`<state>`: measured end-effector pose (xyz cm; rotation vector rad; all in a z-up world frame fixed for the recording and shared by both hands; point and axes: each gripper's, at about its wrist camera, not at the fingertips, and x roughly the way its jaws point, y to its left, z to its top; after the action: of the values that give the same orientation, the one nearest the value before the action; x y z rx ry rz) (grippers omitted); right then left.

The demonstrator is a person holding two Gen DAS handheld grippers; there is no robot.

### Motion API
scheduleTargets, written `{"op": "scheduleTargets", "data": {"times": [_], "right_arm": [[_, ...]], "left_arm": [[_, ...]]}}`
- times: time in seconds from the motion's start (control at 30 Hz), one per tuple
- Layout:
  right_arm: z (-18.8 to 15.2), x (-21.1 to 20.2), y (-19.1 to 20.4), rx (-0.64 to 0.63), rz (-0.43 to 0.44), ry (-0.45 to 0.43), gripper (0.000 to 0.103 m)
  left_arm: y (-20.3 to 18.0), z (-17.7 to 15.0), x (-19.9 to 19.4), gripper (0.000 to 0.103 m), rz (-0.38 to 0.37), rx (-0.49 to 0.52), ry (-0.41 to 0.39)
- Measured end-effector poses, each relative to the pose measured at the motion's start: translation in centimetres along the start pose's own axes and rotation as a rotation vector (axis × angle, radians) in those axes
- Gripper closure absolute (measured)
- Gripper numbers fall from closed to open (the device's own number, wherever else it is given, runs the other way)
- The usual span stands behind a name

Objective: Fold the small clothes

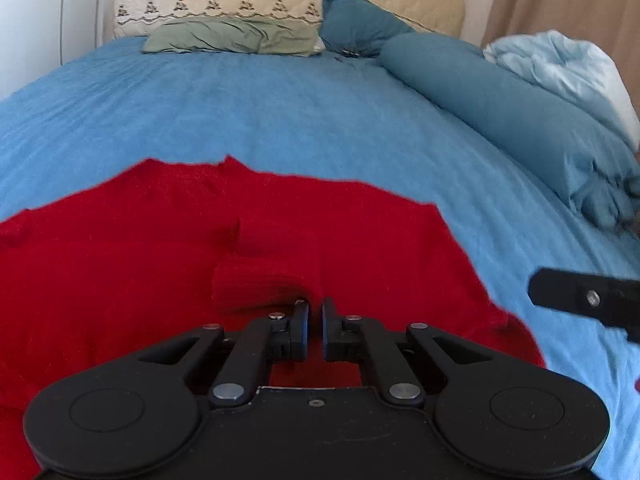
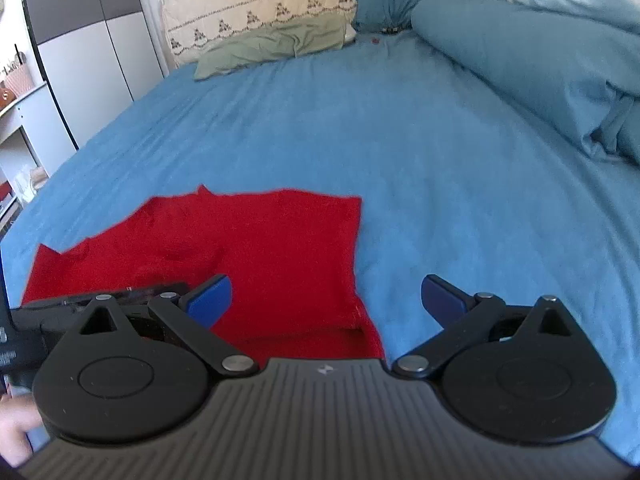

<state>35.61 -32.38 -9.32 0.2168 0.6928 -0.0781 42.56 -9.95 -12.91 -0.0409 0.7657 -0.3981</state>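
Both wrist views look forward and downward along their tools toward the head of the bed [image 1: 280,112], low and close over it. Each takes in the red garment [image 1: 120,264] near its lower edge and the pillows [image 2: 280,44] far off

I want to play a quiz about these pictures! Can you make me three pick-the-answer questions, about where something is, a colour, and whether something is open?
1. Where is the red sweater?
A. on the blue bed
B. on a chair
C. on the floor

2. What colour is the flat pillow by the headboard?
A. yellow
B. green
C. black

3. How is the right gripper?
A. shut on cloth
B. open
C. shut on a pillow

Answers: 1 A, blue sheet surrounds it. 2 B, pale green. 3 B, blue fingers stand wide apart.
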Motion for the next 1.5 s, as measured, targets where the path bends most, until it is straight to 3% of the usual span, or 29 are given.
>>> {"op": "scheduleTargets", "data": {"times": [0.03,0.07,0.13,0.17,0.37,0.5,0.6,0.67,0.73,0.77,0.83,1.03,1.07,1.13,1.17,1.3,1.43,1.47,1.5], "right_arm": [[-0.2,0.3,0.0,0.001,0.002,0.004,0.000],[-0.4,0.5,0.0,0.002,0.007,0.004,0.000],[-0.5,0.5,0.4,-0.001,0.018,-0.001,0.000],[-0.2,0.6,0.7,-0.005,0.024,-0.007,0.000],[1.0,0.4,5.3,-0.142,0.085,-0.037,0.000],[0.4,2.6,10.5,-0.318,0.092,-0.016,0.000],[-0.7,4.4,14.3,-0.461,0.074,-0.015,0.000],[-1.4,6.0,16.1,-0.536,0.040,0.006,0.010],[-1.7,7.8,17.3,-0.583,0.006,0.039,0.032],[-1.8,8.6,17.6,-0.596,-0.012,0.053,0.037],[-1.7,9.6,17.6,-0.587,-0.045,0.070,0.079],[-0.5,8.2,11.9,-0.235,-0.020,0.024,0.074],[-0.9,8.0,11.2,-0.211,-0.013,0.027,0.068],[-2.0,8.0,10.0,-0.173,0.001,0.031,0.033],[-2.4,7.9,9.5,-0.156,-0.002,0.031,0.030],[-3.0,7.8,8.4,-0.057,0.047,0.006,0.030],[-2.6,7.9,8.1,-0.015,0.030,-0.010,0.033],[-2.3,7.9,8.1,-0.006,0.024,-0.011,0.036],[-2.0,8.0,8.1,0.000,0.017,-0.011,0.047]], "left_arm": [[0.1,-0.2,-0.3,0.088,-0.003,0.013,-0.005],[0.2,-0.4,-0.5,0.066,-0.007,0.019,-0.008],[0.9,0.0,-1.9,0.035,-0.028,0.035,-0.030],[1.2,-0.1,-2.9,0.031,-0.026,0.044,-0.049],[7.1,0.3,-9.2,0.028,0.084,0.073,-0.133],[12.0,-0.5,-11.0,0.028,0.214,0.068,-0.117],[15.1,-1.9,-11.6,0.028,0.252,0.016,-0.097],[16.7,-2.7,-11.7,0.028,0.268,-0.015,-0.085],[17.7,-3.6,-11.9,0.028,0.278,-0.032,-0.075],[18.0,-3.8,-12.0,0.028,0.282,-0.038,-0.071],[18.6,-4.2,-12.0,0.028,0.287,-0.047,-0.067],[19.2,-5.0,-11.7,0.028,0.290,-0.052,-0.060],[19.1,-5.2,-11.6,0.028,0.291,-0.050,-0.056],[19.3,-5.7,-11.7,0.028,0.291,-0.048,-0.047],[19.3,-5.9,-11.6,0.028,0.292,-0.047,-0.045],[19.7,-6.6,-11.8,0.027,0.300,-0.039,-0.043],[20.3,-7.2,-11.7,0.027,0.317,-0.041,-0.034],[20.3,-7.3,-11.7,0.027,0.319,-0.041,-0.032],[20.3,-7.3,-11.7,0.027,0.323,-0.040,-0.032]]}}
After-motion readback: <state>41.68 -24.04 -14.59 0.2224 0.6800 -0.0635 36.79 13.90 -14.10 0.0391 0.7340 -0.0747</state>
